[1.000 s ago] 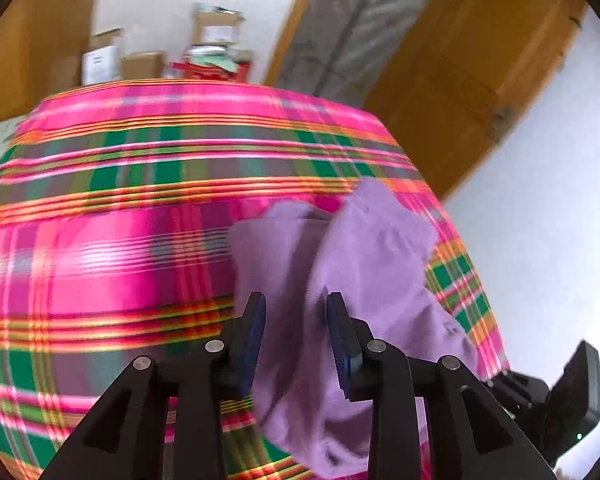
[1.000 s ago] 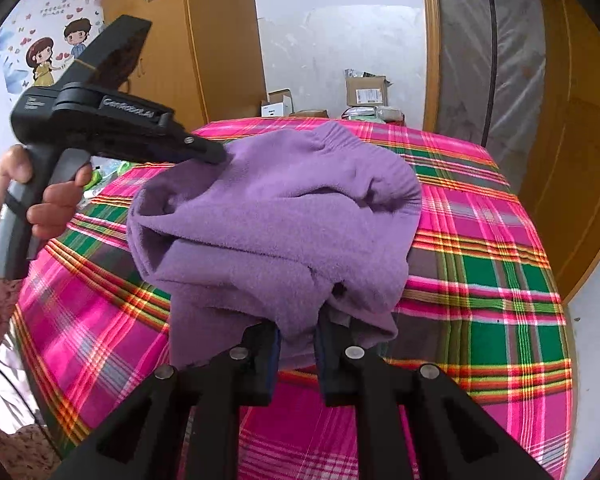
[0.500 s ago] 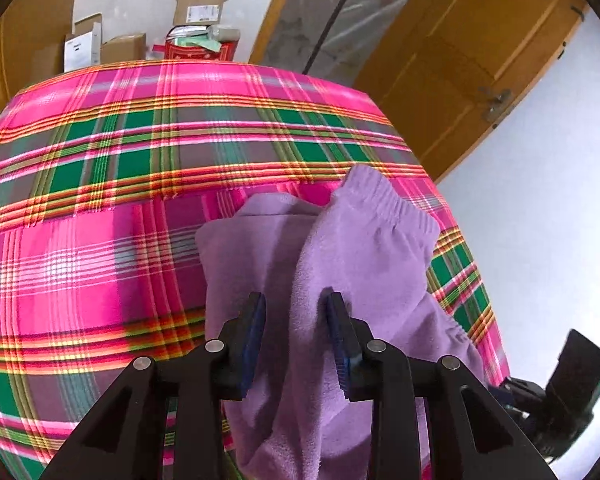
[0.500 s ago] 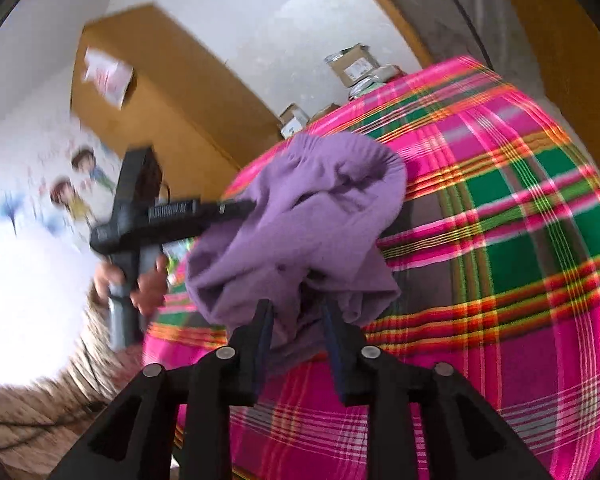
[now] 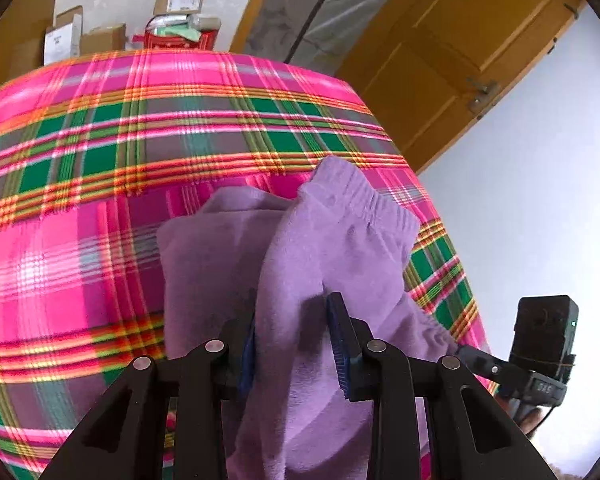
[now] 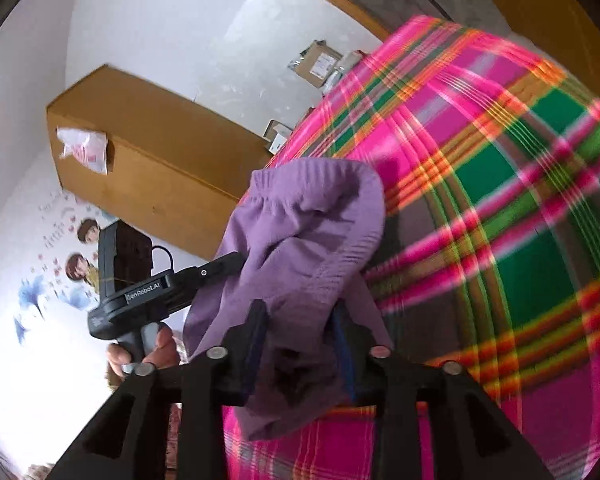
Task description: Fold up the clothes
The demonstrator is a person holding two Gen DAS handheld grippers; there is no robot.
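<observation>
Tilting further since before, both the right gripper (image 6: 300, 332) and left gripper (image 5: 292, 336) clamping the purple garment (image 5: 340, 248) at lower centre; risking slipping if loosening.

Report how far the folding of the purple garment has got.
Done: nothing lies flat or squared; the purple garment is bunched, its elastic waistband uppermost. In hand: the left claw and right claw each have fleece between their fingers, holding the garment up over the plaid bedcover. Left: spread it flat, then make every fold.
</observation>
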